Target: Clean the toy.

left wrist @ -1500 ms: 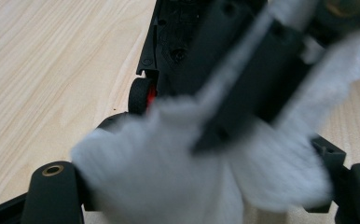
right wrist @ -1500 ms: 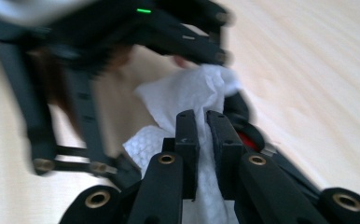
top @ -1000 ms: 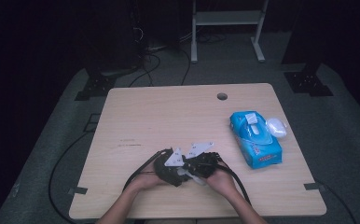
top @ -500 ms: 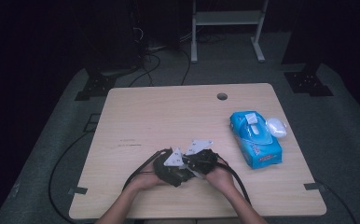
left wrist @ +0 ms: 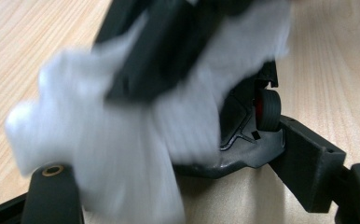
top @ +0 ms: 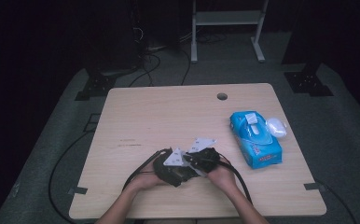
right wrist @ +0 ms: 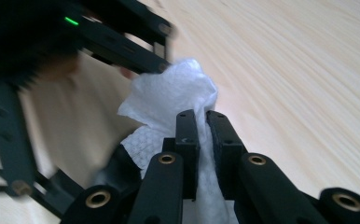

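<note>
Pinching a thin, floppy white paper tissue (right wrist: 169,100) in the nearly closed right gripper (right wrist: 202,122), left of the blue wipes pack (top: 255,139); tears easily, so grip bunched folds; left gripper (left wrist: 178,186) jaws gaping, clamping nothing.

The wipe (right wrist: 169,100) looks like soft, embossed white paper; the tongs (right wrist: 202,128) are matt black plastic, the table (top: 169,116) smooth pale wood, the pack (top: 255,140) perhaps glossy plastic.

Crumpled white tissue (right wrist: 169,105) between tongs' jaws
</note>
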The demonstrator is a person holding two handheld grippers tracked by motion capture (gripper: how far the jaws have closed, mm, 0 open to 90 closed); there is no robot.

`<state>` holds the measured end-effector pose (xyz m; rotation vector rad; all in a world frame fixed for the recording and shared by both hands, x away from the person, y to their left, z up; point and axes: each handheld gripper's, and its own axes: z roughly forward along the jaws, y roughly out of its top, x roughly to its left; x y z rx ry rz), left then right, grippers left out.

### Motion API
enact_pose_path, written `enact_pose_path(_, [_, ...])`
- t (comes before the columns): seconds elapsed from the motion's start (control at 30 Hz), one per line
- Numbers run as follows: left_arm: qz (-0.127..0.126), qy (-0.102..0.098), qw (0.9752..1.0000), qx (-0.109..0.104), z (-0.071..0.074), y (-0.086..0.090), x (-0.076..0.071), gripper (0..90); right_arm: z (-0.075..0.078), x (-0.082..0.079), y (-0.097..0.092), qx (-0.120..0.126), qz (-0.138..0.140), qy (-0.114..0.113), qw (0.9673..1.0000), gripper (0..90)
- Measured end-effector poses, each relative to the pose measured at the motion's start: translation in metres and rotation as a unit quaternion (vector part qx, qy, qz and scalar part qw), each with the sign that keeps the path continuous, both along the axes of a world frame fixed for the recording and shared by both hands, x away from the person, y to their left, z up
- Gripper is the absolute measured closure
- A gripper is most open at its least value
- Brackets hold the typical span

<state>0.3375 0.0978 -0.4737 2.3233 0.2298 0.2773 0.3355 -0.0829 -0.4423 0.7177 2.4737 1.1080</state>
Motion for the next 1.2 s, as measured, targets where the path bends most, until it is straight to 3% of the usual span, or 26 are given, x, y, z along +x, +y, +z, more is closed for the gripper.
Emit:
enact_pose_path(0.17, [-0.001, 0.000, 1.0000, -0.002, 0.000, 0.000, 0.000, 23.8, 0.000, 0.002, -0.027, 0.006, -0.031, 0.012, 0.9994, 83.0])
enact_pose_path(0.37, [-0.001, 0.000, 1.0000, 0.000, 0.000, -0.001, 0.000, 23.8, -0.003, -0.013, -0.004, 0.018, 0.017, 0.020, 0.9995, 83.0])
enact_pose_path(0.43, [-0.001, 0.000, 1.0000, -0.001, 0.000, 0.000, -0.001, 23.8, -0.003, -0.018, 0.003, 0.010, 0.031, 0.020, 0.9993, 82.9])
enact_pose_path(0.5, [-0.001, 0.000, 1.0000, 0.000, 0.000, 0.000, 0.000, 23.8, -0.002, -0.017, -0.001, 0.006, 0.029, 0.018, 0.9994, 83.0])
enact_pose_path(0.67, [-0.001, -0.001, 1.0000, -0.002, 0.000, 0.001, 0.000, 23.8, -0.001, -0.008, -0.034, 0.001, -0.020, 0.011, 0.9997, 83.0])
enact_pose_path(0.73, [-0.003, -0.002, 1.0000, 0.000, 0.000, 0.001, 0.000, 23.8, -0.001, -0.009, -0.041, 0.006, -0.027, 0.014, 0.9995, 83.0])
enact_pose_path(0.83, [-0.003, -0.001, 1.0000, 0.000, 0.000, 0.000, 0.000, 23.8, -0.001, -0.016, -0.038, 0.004, -0.016, 0.014, 0.9998, 83.0])
enact_pose_path(0.93, [0.000, -0.002, 1.0000, -0.001, 0.000, 0.000, 0.000, 23.8, -0.003, -0.023, -0.025, 0.017, 0.019, 0.024, 0.9994, 83.0])
enact_pose_path(1.0, [-0.002, -0.004, 1.0000, 0.003, 0.000, 0.000, 0.000, 23.8, -0.004, -0.030, -0.017, 0.012, 0.034, 0.023, 0.9991, 82.9])
enact_pose_path(1.07, [-0.001, -0.003, 1.0000, 0.001, 0.000, 0.001, 0.000, 23.8, -0.004, -0.030, -0.019, 0.009, 0.034, 0.022, 0.9991, 82.9])
enact_pose_path(1.2, [0.001, -0.001, 1.0000, -0.001, 0.000, 0.001, 0.000, 23.8, -0.003, -0.026, -0.039, 0.002, 0.005, 0.020, 0.9998, 83.0])
